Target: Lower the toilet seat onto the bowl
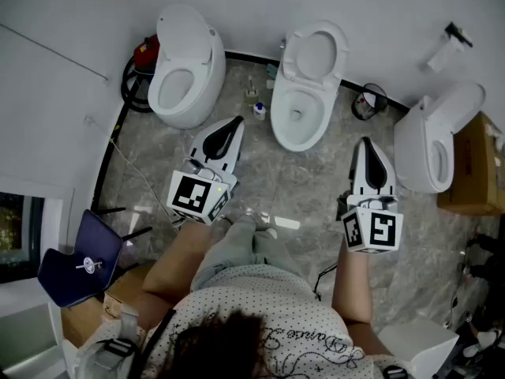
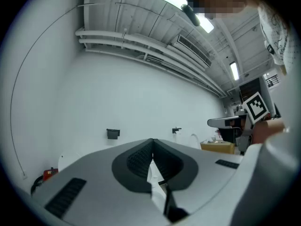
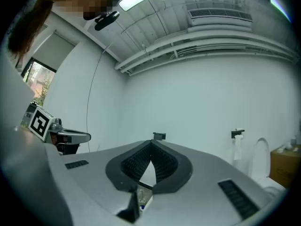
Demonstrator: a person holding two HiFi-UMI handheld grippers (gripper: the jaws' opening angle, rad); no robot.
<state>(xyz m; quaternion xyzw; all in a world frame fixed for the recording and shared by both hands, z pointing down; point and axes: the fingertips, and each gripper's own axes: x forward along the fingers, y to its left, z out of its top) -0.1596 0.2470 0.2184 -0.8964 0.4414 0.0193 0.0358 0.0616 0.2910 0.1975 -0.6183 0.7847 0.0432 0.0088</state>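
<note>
The left hand-held gripper (image 1: 234, 125) is pressed together on nothing, and the raised toilet seat (image 1: 312, 54) of the middle toilet leans back above its bowl (image 1: 281, 133) at that gripper's 1 o'clock. The toilet's long axis runs roughly 12 to 6, so the seat would likely swing down toward 6. The right hand-held gripper (image 1: 364, 144), also pressed together and empty, has the seat at 11 and looks about equally near. Bare floor (image 1: 308, 180) lies between the two, with small bottles (image 1: 257, 109) at the bowl's 9.
</note>
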